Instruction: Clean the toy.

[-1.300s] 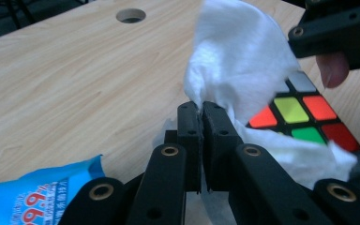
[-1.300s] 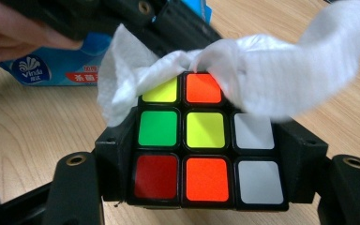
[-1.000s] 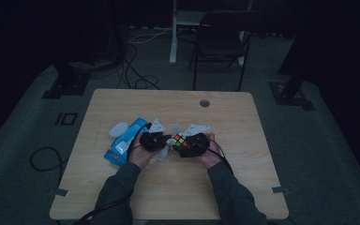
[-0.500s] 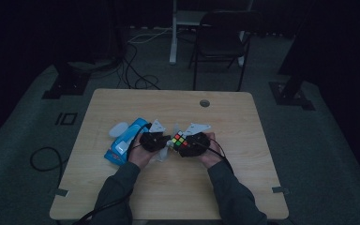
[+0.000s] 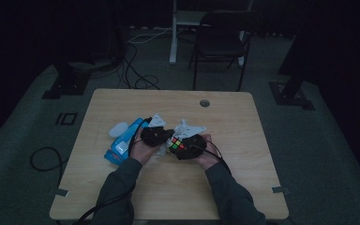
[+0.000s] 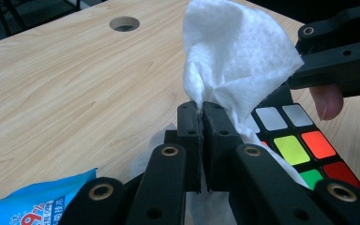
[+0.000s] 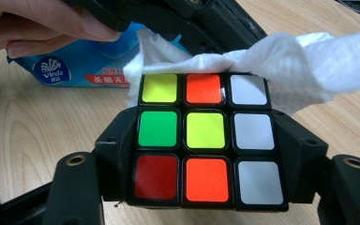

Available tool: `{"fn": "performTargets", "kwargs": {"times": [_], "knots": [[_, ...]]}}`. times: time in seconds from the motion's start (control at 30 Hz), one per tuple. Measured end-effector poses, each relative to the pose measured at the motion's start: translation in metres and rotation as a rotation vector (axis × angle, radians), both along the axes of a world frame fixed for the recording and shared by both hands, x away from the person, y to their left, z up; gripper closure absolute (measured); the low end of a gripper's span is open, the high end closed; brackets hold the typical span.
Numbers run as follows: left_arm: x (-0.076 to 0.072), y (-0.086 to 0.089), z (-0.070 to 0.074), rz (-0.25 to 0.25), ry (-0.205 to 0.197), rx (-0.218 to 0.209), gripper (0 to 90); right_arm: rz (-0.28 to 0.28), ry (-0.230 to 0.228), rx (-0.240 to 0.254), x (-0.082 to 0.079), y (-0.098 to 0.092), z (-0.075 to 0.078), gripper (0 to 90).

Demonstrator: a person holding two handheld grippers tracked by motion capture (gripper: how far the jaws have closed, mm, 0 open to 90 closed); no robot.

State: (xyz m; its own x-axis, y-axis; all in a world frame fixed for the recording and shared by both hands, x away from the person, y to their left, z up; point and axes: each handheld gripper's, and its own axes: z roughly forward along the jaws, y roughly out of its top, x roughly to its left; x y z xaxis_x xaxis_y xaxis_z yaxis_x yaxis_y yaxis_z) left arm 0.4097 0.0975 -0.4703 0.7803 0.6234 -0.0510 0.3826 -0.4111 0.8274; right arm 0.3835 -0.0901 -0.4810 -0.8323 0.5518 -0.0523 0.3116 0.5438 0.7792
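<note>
Blue wet-wipe pack (image 5: 124,143) lies flat at bench (image 5: 243,187) left of centre; white lid-like piece (image 5: 118,129) just beside it. Round cable hole (image 5: 205,103) near far edge; dark chair (image 5: 220,44) beyond

Dim room, pale wooden table on grey carpet

The light-wood table (image 5: 122,197) has a round cable hole (image 5: 205,103) near its far edge. Beyond it stands a dark chair (image 5: 220,44) beside a white post (image 5: 173,33). Cables (image 5: 136,70) trail over the grey floor (image 5: 328,154); black stand bases (image 5: 63,84) sit far left and right.
</note>
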Motion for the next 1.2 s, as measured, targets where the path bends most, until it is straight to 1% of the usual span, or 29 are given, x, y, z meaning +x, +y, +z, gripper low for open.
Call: {"fn": "performTargets", "kwargs": {"times": [0.13,0.4,0.47,0.53,0.6,0.67,0.7,0.73,0.77,0.87,0.9,0.93,0.97,1.03,1.1,1.13,1.2], "knots": [[0.000,0.000,-0.002,-0.002,0.003,0.002,87.3,-0.002,0.003,-0.004,0.000,-0.001,0.000,33.9],[0.000,0.000,-0.006,-0.001,0.012,0.014,87.1,-0.016,-0.003,0.007,0.001,-0.005,0.001,33.9],[-0.001,0.000,-0.008,-0.003,0.016,0.032,87.2,-0.022,-0.006,0.009,0.002,-0.007,0.003,34.0],[-0.002,-0.002,-0.012,-0.006,0.022,0.059,87.5,-0.030,-0.008,0.012,0.003,-0.009,0.004,33.9],[-0.005,-0.002,-0.013,-0.007,0.019,0.073,87.9,-0.042,-0.003,0.013,0.005,-0.012,0.004,34.0],[-0.008,-0.001,-0.013,-0.003,0.010,0.077,88.0,-0.053,-0.002,0.014,0.006,-0.014,0.004,34.0],[-0.008,-0.001,-0.013,-0.003,0.010,0.077,88.0,-0.053,-0.002,0.014,0.006,-0.014,0.004,34.0],[-0.012,-0.001,-0.012,0.007,-0.002,0.070,88.0,-0.057,-0.003,0.014,0.007,-0.015,0.004,33.9],[-0.013,-0.001,-0.012,0.009,-0.008,0.073,88.1,-0.063,-0.002,0.017,0.008,-0.016,0.004,33.9],[-0.019,0.000,-0.007,0.016,-0.034,0.059,88.1,-0.075,-0.001,0.014,0.008,-0.017,0.005,33.9],[-0.019,0.000,-0.007,0.016,-0.034,0.059,88.1,-0.075,-0.001,0.014,0.008,-0.017,0.005,33.9],[-0.024,0.001,-0.004,0.021,-0.050,0.046,88.1,-0.080,0.001,0.017,0.009,-0.017,0.005,33.9],[-0.026,0.002,-0.002,0.024,-0.057,0.038,88.1,-0.087,0.004,0.021,0.010,-0.017,0.005,33.9],[-0.030,0.004,-0.001,0.017,-0.064,0.028,88.1,-0.102,0.006,0.021,0.010,-0.018,0.005,33.9],[-0.033,0.004,-0.001,0.010,-0.068,0.031,88.1,-0.115,0.010,0.024,0.011,-0.018,0.005,34.0],[-0.034,0.004,-0.002,0.006,-0.068,0.036,88.1,-0.118,0.011,0.023,0.012,-0.018,0.005,33.9],[-0.034,0.004,-0.004,0.005,-0.062,0.032,88.1,-0.122,0.012,0.020,0.011,-0.018,0.004,33.9]]}}
